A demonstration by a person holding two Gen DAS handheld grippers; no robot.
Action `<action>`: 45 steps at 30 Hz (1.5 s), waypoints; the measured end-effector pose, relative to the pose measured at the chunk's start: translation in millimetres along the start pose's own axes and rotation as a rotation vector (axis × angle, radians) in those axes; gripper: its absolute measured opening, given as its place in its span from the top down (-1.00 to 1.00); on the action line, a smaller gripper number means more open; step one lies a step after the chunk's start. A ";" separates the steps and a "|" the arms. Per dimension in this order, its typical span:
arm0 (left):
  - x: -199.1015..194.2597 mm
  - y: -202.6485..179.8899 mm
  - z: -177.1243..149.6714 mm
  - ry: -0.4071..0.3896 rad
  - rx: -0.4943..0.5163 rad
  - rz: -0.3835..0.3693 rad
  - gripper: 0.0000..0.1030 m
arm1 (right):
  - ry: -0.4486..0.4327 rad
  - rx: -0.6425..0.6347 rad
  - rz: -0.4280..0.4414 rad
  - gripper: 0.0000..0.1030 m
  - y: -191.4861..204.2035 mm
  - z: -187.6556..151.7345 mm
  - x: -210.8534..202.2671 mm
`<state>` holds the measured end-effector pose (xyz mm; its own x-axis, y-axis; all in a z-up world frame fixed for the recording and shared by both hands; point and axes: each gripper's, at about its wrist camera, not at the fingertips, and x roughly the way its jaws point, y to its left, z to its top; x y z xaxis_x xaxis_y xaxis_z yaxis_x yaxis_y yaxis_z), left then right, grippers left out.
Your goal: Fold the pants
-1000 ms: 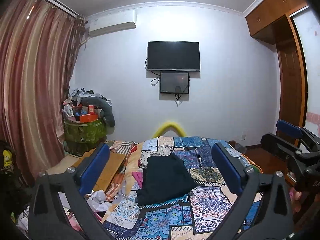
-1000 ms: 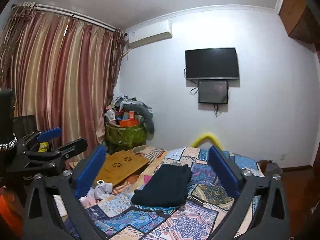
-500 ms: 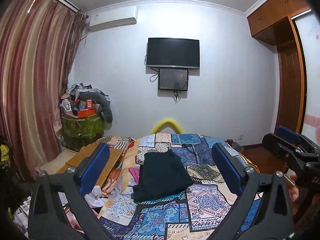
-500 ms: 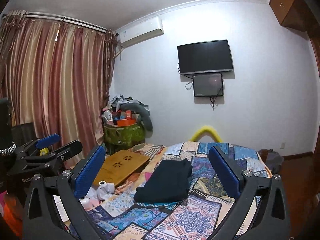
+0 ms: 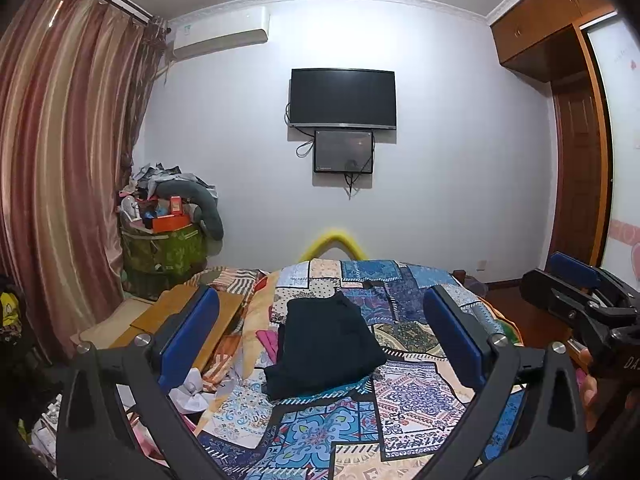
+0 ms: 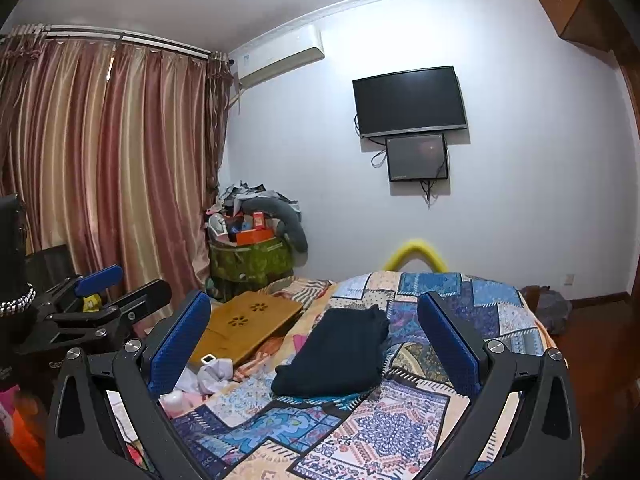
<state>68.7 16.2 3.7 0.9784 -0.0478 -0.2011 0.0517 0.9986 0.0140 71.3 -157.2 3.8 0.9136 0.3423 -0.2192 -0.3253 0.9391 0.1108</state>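
Dark pants (image 5: 326, 344) lie folded in a compact rectangle on the patchwork bedspread (image 5: 404, 396); they also show in the right wrist view (image 6: 340, 354). My left gripper (image 5: 320, 340) is open and empty, held back from and above the pants. My right gripper (image 6: 316, 344) is open and empty, also back from the pants. The right gripper also shows at the right edge of the left wrist view (image 5: 580, 300), and the left gripper at the left of the right wrist view (image 6: 108, 296).
A wooden lap table (image 6: 244, 328) lies left of the pants with crumpled white items (image 6: 212, 372) in front of it. A green bin piled with clutter (image 5: 164, 236) stands by the curtains (image 5: 60, 180). A TV (image 5: 343, 98) hangs on the far wall.
Both grippers have risen and tilted slightly, so the room sits lower in both views. The pants have not moved. Both grippers stay open.
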 end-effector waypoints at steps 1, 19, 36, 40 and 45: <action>0.9 0.4 -0.4 0.003 -0.002 -0.003 -1.00 | 0.003 0.000 0.000 -1.00 -0.1 0.7 -0.7; 1.3 -1.1 -2.0 -0.003 0.023 -0.002 -1.00 | 0.001 0.010 -0.016 -1.00 -2.6 3.3 -7.2; 1.9 -0.9 1.9 0.006 0.008 -0.044 -1.00 | -0.002 0.019 -0.037 -1.00 -6.2 2.9 -9.1; 2.6 -0.8 2.6 0.007 0.004 -0.045 -1.00 | -0.004 0.018 -0.043 -1.00 -6.5 2.8 -9.6; 3.8 -2.4 1.7 0.016 0.010 -0.054 -1.00 | -0.005 0.027 -0.046 -1.00 -8.5 2.1 -11.3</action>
<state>72.7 13.5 4.6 0.9709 -0.1013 -0.2170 0.1065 0.9942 0.0123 64.3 -169.1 7.4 0.9285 0.2990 -0.2200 -0.2768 0.9526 0.1265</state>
